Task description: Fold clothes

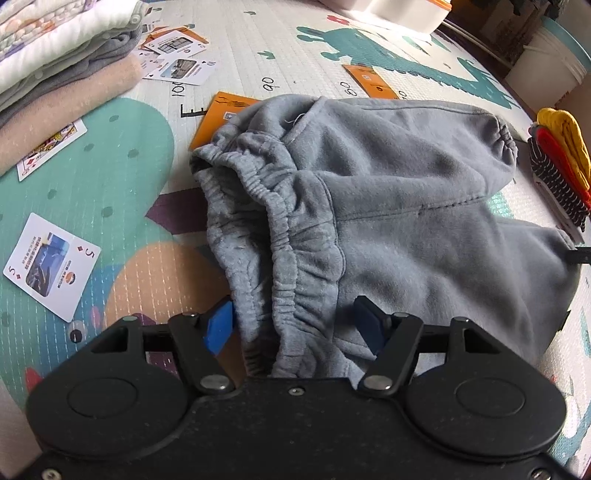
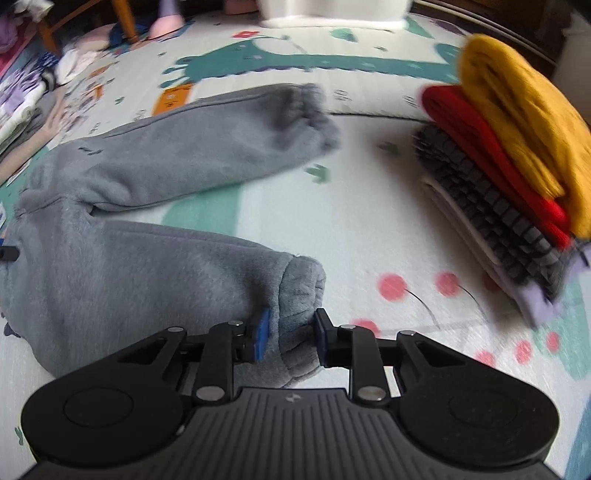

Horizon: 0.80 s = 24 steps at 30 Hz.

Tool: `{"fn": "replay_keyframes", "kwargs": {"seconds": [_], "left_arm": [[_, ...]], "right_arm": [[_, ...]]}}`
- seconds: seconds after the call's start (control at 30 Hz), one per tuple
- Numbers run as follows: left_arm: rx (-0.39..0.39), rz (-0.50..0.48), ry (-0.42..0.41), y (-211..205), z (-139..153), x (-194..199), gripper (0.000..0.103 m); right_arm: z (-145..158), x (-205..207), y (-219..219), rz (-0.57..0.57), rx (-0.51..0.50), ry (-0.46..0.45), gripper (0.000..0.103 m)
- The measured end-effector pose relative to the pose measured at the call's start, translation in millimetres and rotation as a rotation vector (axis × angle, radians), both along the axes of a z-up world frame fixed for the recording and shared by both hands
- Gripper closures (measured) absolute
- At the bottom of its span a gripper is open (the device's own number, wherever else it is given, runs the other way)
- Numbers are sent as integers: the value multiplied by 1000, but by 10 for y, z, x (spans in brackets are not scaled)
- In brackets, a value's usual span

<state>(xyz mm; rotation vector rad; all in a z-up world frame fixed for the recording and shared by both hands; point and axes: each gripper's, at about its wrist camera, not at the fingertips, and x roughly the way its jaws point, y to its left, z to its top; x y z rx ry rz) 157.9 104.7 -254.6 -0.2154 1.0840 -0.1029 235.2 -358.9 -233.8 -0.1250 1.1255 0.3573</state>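
- I'm in a home, prob a kid's room or living rm w/ a play corner.
- Floor under me is a foam play mat (image 1: 258, 55) w/ cartoon dinosaur (image 2: 280, 59), cactus shapes, dots and a printed height ruler (80, 90, 100).
- Laundry all round: folded stack of clothes (image 1: 62, 62) at left, white, grey, peach; another stack (image 2: 517, 166) at right, mustard, red, grey check.
- Grey fleece kids' joggers (image 1: 406, 206) spread on the mat.
- Playing cards (image 1: 51, 266) scattered about, some orange-backed.
- Far edge: wooden chair legs (image 2: 125, 18), loose clothes pile, white bucket (image 1: 550, 70). Household clutter, not a shop or lab.
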Motion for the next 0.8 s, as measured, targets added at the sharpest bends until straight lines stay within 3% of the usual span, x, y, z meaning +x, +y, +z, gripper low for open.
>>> {"fn": "replay_keyframes", "kwargs": {"seconds": [0.33,0.53,0.6,0.67,0.73,0.8], "left_arm": [[-2,-25,-3,-114,-12,-70,35],[1,-30,8,-173,-25,-106,35],[26,-60,3,-230,-21,-143,50],[34,-97,0,-277,-5,-164,72],[43,-104,12,-297,11,-168,74],[70,-131,13,-308,28,-207,76]], "right_arm": [[-140,-217,-463,-119,-28,93,75],[-79,-195,-461,-130,13,61,64],[-100,-179,-462,-125,7,66,64],[-143,-182,-461,-105,-3,78,66],[-188,-207,-463,-87,8,112,75],[-193,-250,-442,-60,5,126,75]]}}
